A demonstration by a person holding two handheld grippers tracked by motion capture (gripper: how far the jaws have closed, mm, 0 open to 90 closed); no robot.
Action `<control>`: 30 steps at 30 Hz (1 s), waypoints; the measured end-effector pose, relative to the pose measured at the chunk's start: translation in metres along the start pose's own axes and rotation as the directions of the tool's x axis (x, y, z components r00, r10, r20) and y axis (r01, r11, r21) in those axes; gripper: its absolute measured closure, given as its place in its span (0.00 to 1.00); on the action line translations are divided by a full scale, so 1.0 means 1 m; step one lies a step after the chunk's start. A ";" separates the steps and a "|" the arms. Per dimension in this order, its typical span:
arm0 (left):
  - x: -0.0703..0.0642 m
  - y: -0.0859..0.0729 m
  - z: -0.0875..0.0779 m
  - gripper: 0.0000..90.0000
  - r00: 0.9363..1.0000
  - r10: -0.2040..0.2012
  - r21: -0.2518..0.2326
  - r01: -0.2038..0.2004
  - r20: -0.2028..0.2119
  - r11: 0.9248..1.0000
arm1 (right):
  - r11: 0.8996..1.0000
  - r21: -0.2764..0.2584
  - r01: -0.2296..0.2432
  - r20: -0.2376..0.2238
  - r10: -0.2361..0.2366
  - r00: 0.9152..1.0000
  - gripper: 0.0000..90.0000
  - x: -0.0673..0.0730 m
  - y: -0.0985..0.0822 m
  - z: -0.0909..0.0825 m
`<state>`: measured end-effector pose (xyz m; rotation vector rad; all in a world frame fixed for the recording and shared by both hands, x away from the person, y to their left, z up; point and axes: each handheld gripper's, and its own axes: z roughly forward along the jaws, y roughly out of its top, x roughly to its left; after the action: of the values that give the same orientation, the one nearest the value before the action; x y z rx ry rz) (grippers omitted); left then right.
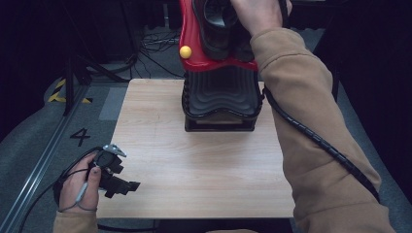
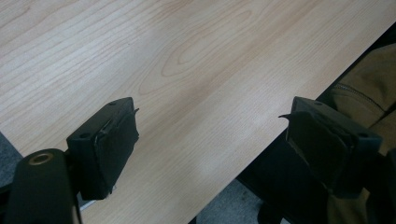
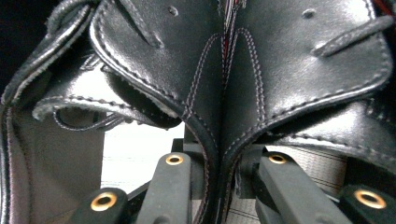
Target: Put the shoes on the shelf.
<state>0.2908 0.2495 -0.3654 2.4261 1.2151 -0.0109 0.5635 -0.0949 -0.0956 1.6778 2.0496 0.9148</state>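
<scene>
Two glossy black leather shoes [image 3: 224, 70] pinched by right gripper [image 3: 224, 186]; left gripper [image 2: 212, 149] wide open, empty.

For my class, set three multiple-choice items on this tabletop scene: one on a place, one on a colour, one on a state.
1. Where does the red stand with the ribbed black base sit?
A. at the far edge of the table
B. at the near left corner
C. on the floor

2. What colour is the small ball on the stand?
A. blue
B. yellow
C. white

3. How do the left gripper jaws stand?
A. closed on a shoe
B. shut together
C. wide apart with nothing between them

Answers: 1 A, it stands at the wooden top's far edge. 2 B, the ball is yellow against the red. 3 C, bare table shows between the jaws.
</scene>
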 end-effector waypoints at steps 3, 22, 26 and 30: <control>0.000 0.000 0.000 0.19 1.000 -0.002 -0.002 0.002 -0.001 1.000 | 1.000 -0.008 -0.006 -0.001 0.006 1.000 0.89 0.001 0.000 0.001; 0.000 -0.002 -0.002 0.19 1.000 -0.004 -0.004 0.004 -0.001 1.000 | 1.000 -0.027 0.010 -0.023 -0.011 1.000 0.81 -0.005 0.004 0.007; -0.001 -0.002 -0.003 0.19 1.000 -0.004 -0.007 0.004 -0.005 1.000 | 1.000 -0.028 0.005 -0.040 -0.006 0.999 0.75 -0.006 0.002 0.006; -0.002 -0.001 -0.004 0.19 1.000 -0.004 -0.009 0.003 -0.005 1.000 | 1.000 -0.017 0.002 -0.063 -0.003 0.998 0.67 -0.011 -0.001 0.003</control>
<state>0.2882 0.2505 -0.3617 2.4181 1.2193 0.0000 0.5672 -0.1045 -0.1005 1.6577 2.0776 0.9940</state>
